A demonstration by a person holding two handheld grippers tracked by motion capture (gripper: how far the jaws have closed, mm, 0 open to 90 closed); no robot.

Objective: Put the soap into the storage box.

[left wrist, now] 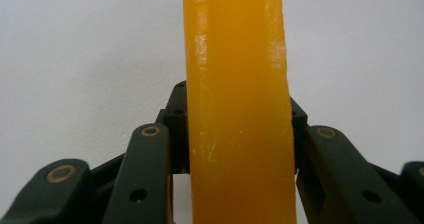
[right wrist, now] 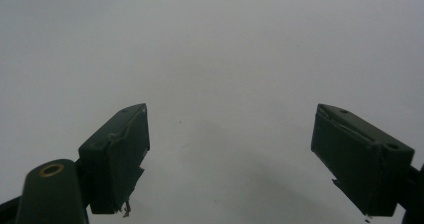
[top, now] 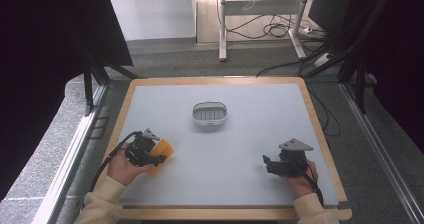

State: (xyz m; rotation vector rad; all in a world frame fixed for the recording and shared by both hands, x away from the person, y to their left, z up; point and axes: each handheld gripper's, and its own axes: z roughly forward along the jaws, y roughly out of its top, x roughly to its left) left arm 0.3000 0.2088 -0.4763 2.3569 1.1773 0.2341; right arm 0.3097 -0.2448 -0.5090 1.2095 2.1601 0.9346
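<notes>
An orange-yellow bar of soap (top: 162,151) is clamped edge-on in my left gripper (top: 159,156) at the table's front left, just above the surface. In the left gripper view the soap bar (left wrist: 239,114) stands upright between the two black jaws, whose pads press on both of its flat sides. My right gripper (top: 267,163) rests low at the front right, pointing left. Its jaws stand wide apart in the right gripper view, where the right gripper (right wrist: 230,159) has nothing but bare tabletop between them. A white soap dish (top: 210,113) sits near the table's centre, apart from both grippers.
The pale grey tabletop (top: 225,149) has a wooden rim (top: 320,129). Beyond the far edge are a floor with cables and a desk frame (top: 260,14). Dark curtains hang at both sides.
</notes>
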